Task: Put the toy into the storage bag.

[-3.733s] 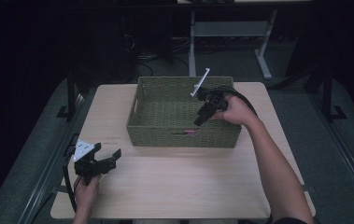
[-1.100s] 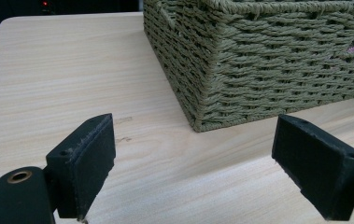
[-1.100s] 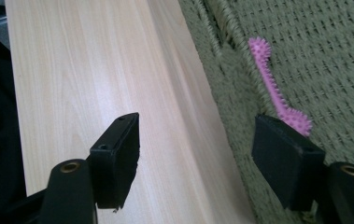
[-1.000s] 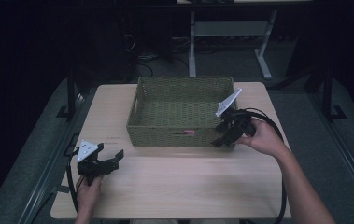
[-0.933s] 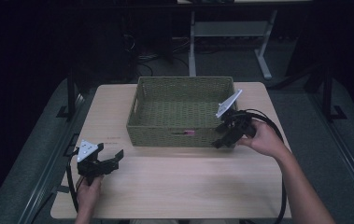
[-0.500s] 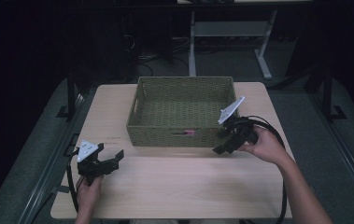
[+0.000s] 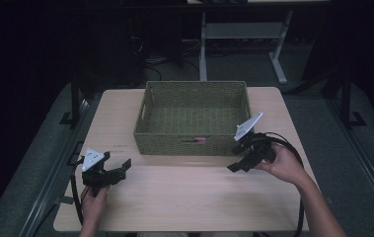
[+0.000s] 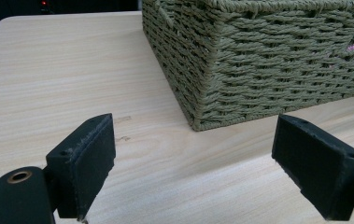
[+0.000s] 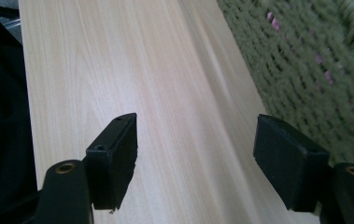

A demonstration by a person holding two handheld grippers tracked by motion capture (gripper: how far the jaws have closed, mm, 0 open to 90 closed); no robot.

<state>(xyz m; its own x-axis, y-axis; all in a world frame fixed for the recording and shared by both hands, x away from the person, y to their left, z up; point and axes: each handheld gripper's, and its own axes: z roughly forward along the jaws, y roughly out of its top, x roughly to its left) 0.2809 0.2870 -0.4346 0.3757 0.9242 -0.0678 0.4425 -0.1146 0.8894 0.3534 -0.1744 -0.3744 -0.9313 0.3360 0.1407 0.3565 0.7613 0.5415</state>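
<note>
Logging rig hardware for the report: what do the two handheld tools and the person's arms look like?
Both tools are black, each topped by a light grey three-cornered plate: left tool, right tool. A black cable trails from each; the right one loops behind the hand. Up close, the jaws are flat black rectangular blocks with small screw holes, on black arms with a brass-coloured pivot ring. No sleeves visible on the forearms.

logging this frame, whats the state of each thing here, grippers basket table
left gripper: open, nothing between its jaws, low over the table's near left part
right gripper: open, nothing between its jaws, just outside the basket's near right corner
basket: upright on the table, something small and pink shows in its front wall
table: bears the basket
</note>
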